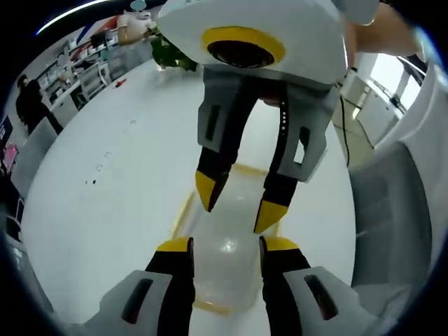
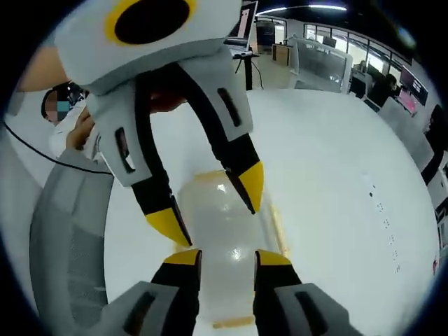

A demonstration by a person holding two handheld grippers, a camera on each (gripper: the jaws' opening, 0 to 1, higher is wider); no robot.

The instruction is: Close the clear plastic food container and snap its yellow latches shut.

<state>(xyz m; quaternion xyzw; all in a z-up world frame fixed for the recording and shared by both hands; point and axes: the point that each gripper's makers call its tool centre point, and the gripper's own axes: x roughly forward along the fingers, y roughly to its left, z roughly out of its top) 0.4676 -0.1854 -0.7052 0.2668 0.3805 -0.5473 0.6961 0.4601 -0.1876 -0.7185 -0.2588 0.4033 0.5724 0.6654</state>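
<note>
The clear plastic container [image 1: 227, 241] lies on the white table [image 1: 105, 210], its lid on top and yellow latches [image 1: 183, 210] along its rim. My left gripper [image 1: 227, 245] is open, its yellow-tipped jaws standing over the container's near end. My right gripper [image 1: 236, 203] comes in from the opposite side, open, with its tips above the far half. In the right gripper view the same container [image 2: 220, 210] shows a yellow latch [image 2: 277, 224] on its right side. There my right gripper [image 2: 228, 257] straddles the near end and the left gripper [image 2: 210, 204] hangs over the far end.
A grey chair [image 1: 392, 210] stands close beside the table, also seen as a grey chair [image 2: 70, 259] on the other view's left. A green object [image 1: 171, 54] and a small red item [image 1: 120, 82] lie at the table's far edge. A person [image 2: 66, 115] sits behind.
</note>
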